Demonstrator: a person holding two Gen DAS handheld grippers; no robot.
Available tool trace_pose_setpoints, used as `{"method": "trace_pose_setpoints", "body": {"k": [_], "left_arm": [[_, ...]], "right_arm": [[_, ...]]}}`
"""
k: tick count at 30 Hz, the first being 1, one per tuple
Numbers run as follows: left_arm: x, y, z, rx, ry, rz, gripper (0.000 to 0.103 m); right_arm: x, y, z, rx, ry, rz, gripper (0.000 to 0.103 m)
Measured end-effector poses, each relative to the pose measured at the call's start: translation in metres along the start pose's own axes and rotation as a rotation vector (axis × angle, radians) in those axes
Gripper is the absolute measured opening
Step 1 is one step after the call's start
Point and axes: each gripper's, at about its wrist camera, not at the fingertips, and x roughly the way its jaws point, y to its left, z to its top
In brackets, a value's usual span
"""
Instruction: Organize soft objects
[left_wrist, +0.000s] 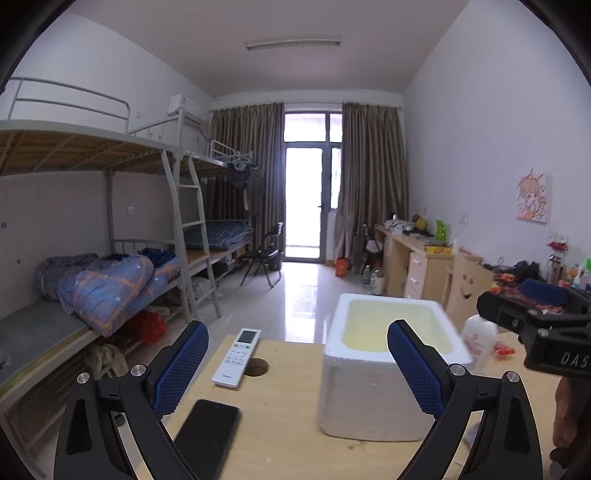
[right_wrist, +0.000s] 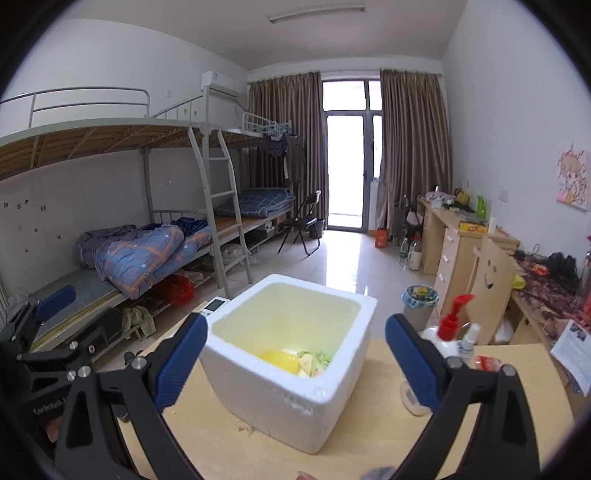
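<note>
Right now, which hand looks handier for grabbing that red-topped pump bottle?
Probably the right gripper: open and empty, with the pump bottle just beside its right finger. The left gripper faces the remote.

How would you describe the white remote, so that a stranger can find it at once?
Start at the wooden table with the white foam box on it. Left of the box, near the table's far edge, the remote lies flat beside a round hole. It is white with a small screen and buttons, unlike the plain black phone nearer the camera.
</note>
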Motion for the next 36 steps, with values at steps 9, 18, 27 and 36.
{"method": "trace_pose_setpoints", "body": {"k": [9,18,27,36], "left_arm": [[-0.044,-0.020,0.004,0.020,-0.017,-0.043,0.098],[-0.092,-0.038,0.001,0.039,-0.059,-0.092,0.098],[-0.122,-0.048,-0.007,0.040,-0.076,-0.105,0.102],[-0.144,-0.053,-0.018,0.044,-0.083,-0.112,0.102]], "right_arm": [[-0.061,-0.008,-0.012,0.017,-0.056,0.002,0.099],[-0.104,-0.013,-0.027,0.032,-0.102,-0.015,0.099],[-0.137,-0.010,-0.045,0.012,-0.147,-0.024,0.103],[-0.158,-0.008,-0.065,0.009,-0.153,-0.029,0.103]]}}
